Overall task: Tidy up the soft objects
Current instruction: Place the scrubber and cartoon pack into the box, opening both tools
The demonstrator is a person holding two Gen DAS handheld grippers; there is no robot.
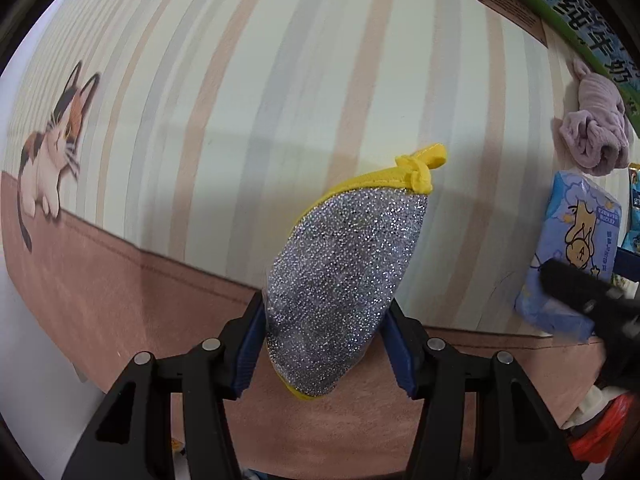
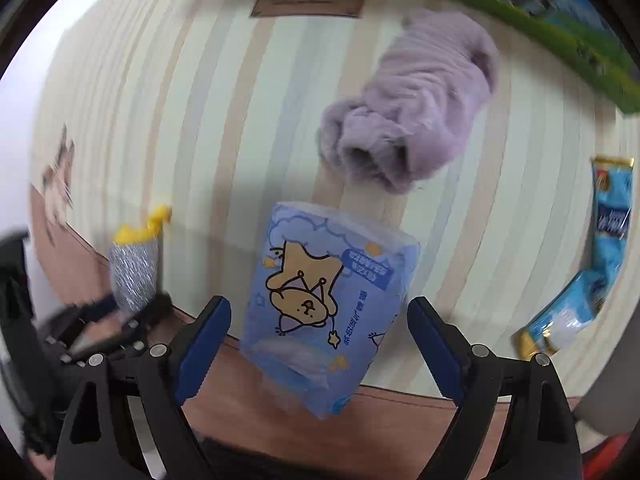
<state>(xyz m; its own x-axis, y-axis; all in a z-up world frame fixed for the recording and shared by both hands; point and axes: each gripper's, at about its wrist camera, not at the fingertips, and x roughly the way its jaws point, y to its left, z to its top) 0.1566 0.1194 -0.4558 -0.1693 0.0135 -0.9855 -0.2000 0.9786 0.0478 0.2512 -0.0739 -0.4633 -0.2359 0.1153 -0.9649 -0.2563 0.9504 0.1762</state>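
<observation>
My left gripper (image 1: 325, 344) is shut on a silver glitter scrub pad with yellow trim (image 1: 340, 280) and holds it upright above the striped mat. The pad also shows in the right wrist view (image 2: 134, 272), blurred, at the left. My right gripper (image 2: 320, 344) is open, its blue pads either side of a blue tissue pack with a cartoon cat (image 2: 328, 304) that lies on the mat; the pads stand apart from it. The pack also shows in the left wrist view (image 1: 572, 252). A crumpled lilac towel (image 2: 416, 100) lies beyond the pack.
The striped mat (image 1: 240, 100) has a brown border and a printed cat (image 1: 52, 152) at the left. A green and blue carton (image 1: 580, 12) stands at the far edge. Blue snack packets (image 2: 592, 264) lie at the right.
</observation>
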